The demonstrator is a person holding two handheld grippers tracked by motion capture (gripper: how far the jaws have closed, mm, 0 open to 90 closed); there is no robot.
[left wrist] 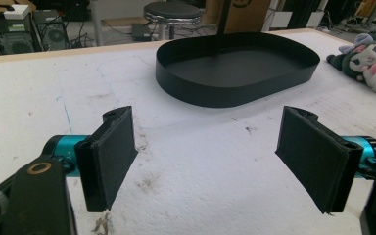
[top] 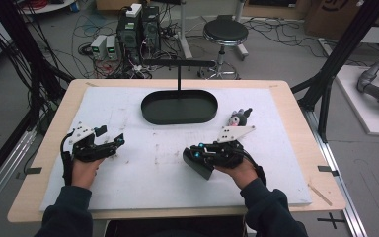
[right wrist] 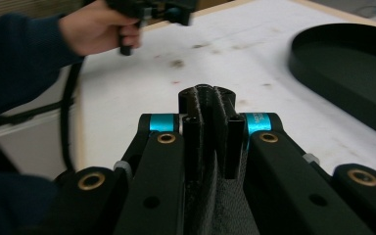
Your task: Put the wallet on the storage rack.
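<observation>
A black oval tray (top: 179, 107) with an upright T-shaped stand sits at the back middle of the white mat; it also lies ahead in the left gripper view (left wrist: 235, 68). A small plush toy (top: 240, 117) lies to the tray's right, seen too at the far right of the left gripper view (left wrist: 368, 62). My left gripper (top: 116, 143) hovers at the mat's left, jaws wide open with nothing between them (left wrist: 208, 161). My right gripper (top: 193, 160) is held low near the front middle, its jaws pressed together with nothing in them (right wrist: 210, 105).
The white mat (top: 143, 168) covers a wooden table (top: 296, 106). A stool (top: 225, 33), computer boxes (top: 138, 29) and cables crowd the floor behind. Black frame posts (top: 335, 54) stand at the right. The other hand and gripper (right wrist: 142, 12) show far off.
</observation>
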